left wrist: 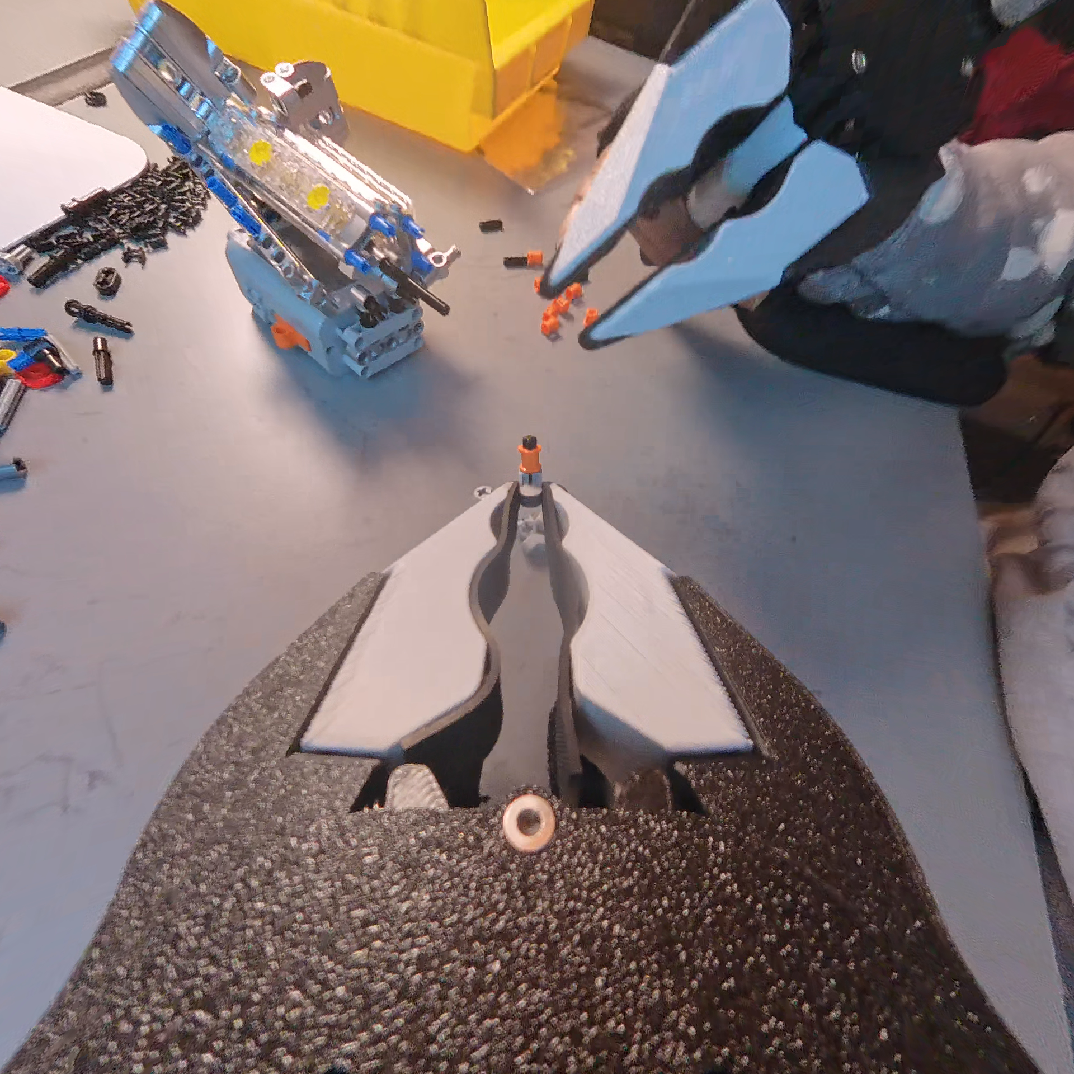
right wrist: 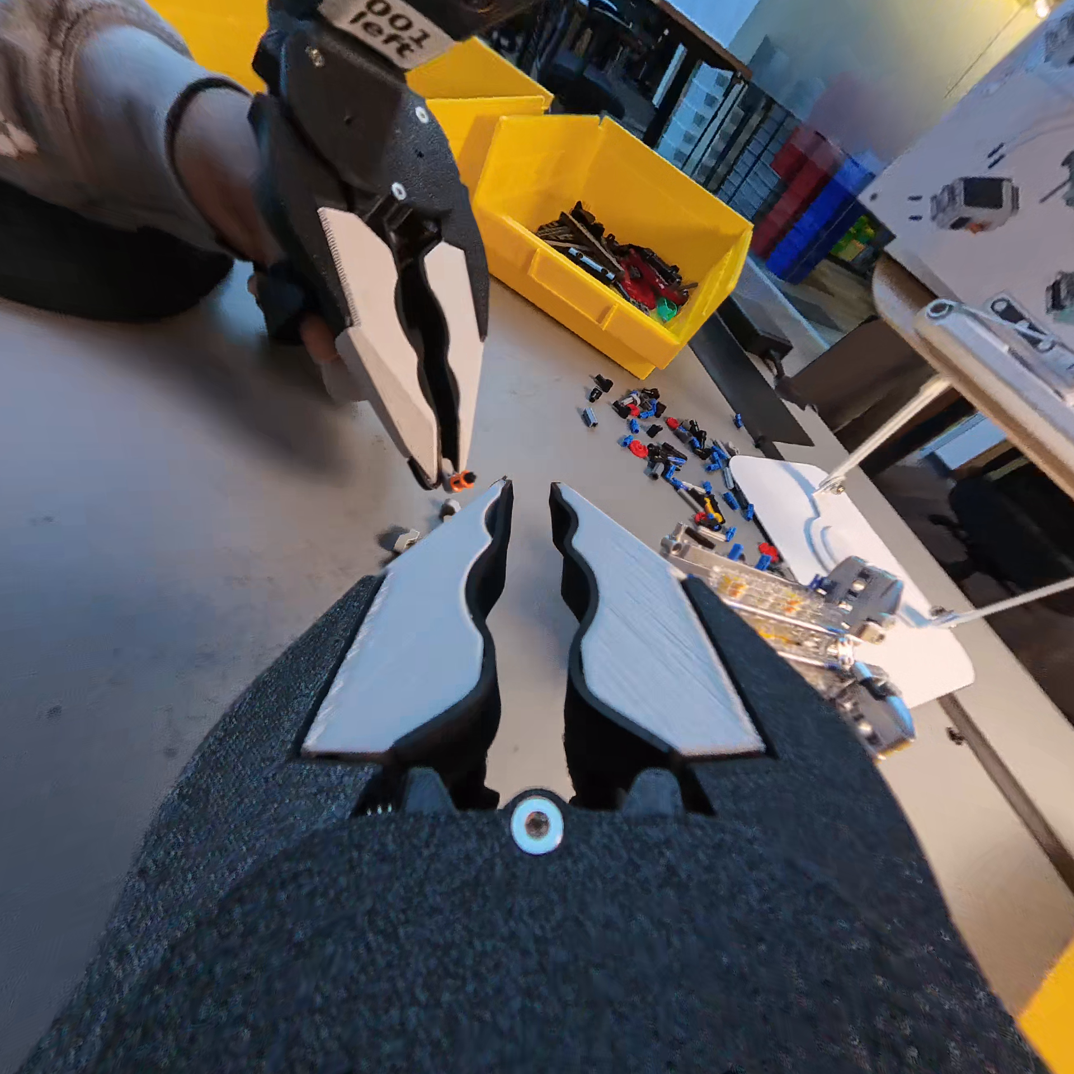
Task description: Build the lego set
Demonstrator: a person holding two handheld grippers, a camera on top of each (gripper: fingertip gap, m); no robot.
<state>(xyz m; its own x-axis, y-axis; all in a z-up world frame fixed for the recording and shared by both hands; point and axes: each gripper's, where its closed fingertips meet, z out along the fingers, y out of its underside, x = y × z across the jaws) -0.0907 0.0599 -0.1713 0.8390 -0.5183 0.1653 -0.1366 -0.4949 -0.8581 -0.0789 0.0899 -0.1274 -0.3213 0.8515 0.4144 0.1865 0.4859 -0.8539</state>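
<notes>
**Left gripper pinches a small pin assembly; right gripper spread over orange bushes**

The pin assembly [left wrist: 529,465], a short grey piece with an orange bush and a black tip on its far end, sits clamped at the very tips of the left gripper [left wrist: 529,491], held above the grey table [left wrist: 290,581]. The jaws are pressed together on its grey part, and the orange and black end pokes out past them. In the right wrist view the same assembly [right wrist: 460,480] shows at the left gripper's [right wrist: 444,473] tips, close above the table, with two loose grey pieces [right wrist: 401,539] lying just beside it.

The right gripper [left wrist: 566,314] is spread, gripping nothing, its tips down near a small cluster of orange bushes [left wrist: 561,308] on the table. In its own view the right gripper [right wrist: 530,491] shows bare table between its fingers.

Farther out stands a brick model [left wrist: 314,232] of grey, clear and blue parts with yellow discs inside, tilted on a grey base. To its left lies a heap of black pins [left wrist: 122,215] against a white board [left wrist: 52,168]. Behind is a yellow bin [right wrist: 610,232] holding black and red parts, and loose blue, black and red pieces [right wrist: 674,447] are scattered on the table near it. A person's hand [right wrist: 215,174] holds the left gripper.
</notes>
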